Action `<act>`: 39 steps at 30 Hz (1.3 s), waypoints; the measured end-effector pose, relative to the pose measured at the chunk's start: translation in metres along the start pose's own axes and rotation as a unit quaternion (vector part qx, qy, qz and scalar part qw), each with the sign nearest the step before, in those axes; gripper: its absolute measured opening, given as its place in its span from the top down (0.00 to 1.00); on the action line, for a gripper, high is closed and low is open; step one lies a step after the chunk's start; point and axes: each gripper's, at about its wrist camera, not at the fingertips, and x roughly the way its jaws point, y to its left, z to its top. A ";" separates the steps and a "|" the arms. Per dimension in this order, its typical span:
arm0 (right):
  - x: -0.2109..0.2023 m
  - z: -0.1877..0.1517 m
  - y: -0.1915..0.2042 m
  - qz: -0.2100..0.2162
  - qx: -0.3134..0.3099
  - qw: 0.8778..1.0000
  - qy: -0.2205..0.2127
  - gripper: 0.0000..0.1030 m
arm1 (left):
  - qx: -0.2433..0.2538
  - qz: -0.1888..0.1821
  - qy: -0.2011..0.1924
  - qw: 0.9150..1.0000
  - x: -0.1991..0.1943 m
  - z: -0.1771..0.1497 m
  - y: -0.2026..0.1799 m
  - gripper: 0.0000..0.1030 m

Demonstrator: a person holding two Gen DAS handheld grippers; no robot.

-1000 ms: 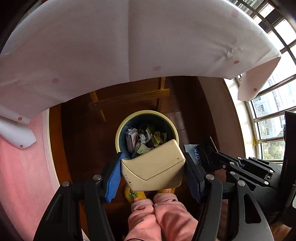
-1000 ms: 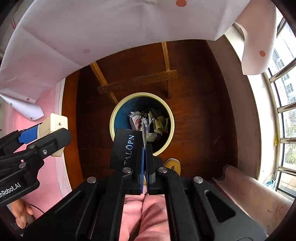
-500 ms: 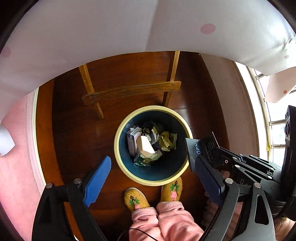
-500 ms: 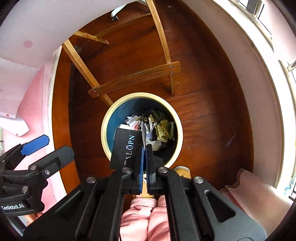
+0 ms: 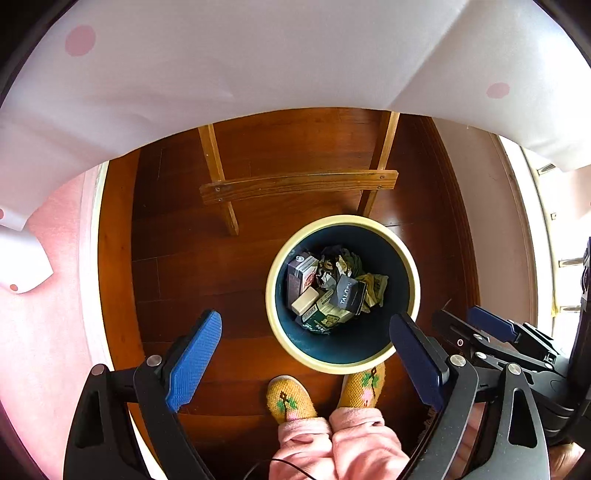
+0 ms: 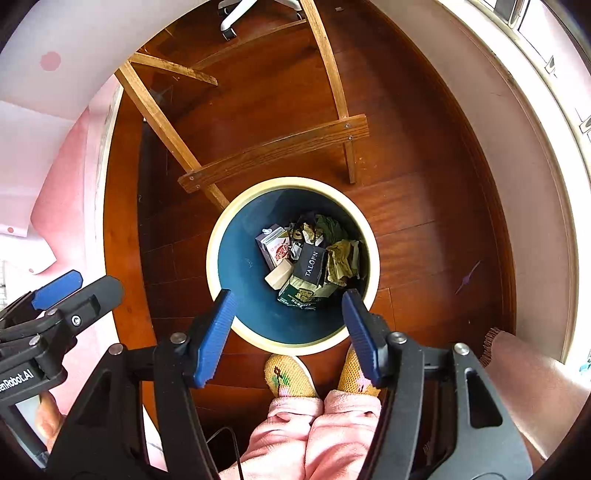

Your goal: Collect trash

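left wrist: looks down | right wrist: looks down | shared: bin (image 5: 342, 363) (image 6: 291, 343)

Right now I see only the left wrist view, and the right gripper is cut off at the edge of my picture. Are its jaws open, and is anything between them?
Observer: In the right wrist view, the right gripper has its jaws wide open with nothing between them. It hangs above the near rim of the bin.
Operator: What stands behind the wooden frame? The cloth hides it from me.
Observer: A white chair base with a caster stands on the floor there.
Operator: Can you see the hand that holds the left gripper?
Observer: Yes, the hand shows low at the left edge, under the gripper's body.
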 end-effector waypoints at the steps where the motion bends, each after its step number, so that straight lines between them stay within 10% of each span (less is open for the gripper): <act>1: -0.001 0.000 0.001 -0.001 0.000 1.000 -0.002 0.43 | -0.002 0.000 0.000 1.000 -0.003 0.000 0.000 0.09; 16: -0.056 0.013 0.029 0.000 -0.011 1.000 -0.028 0.42 | -0.013 0.010 -0.034 0.999 -0.083 0.012 -0.002 0.09; 39: -0.284 0.040 0.105 0.014 -0.032 0.993 -0.113 0.40 | -0.008 0.021 -0.130 0.991 -0.325 0.034 -0.011 0.09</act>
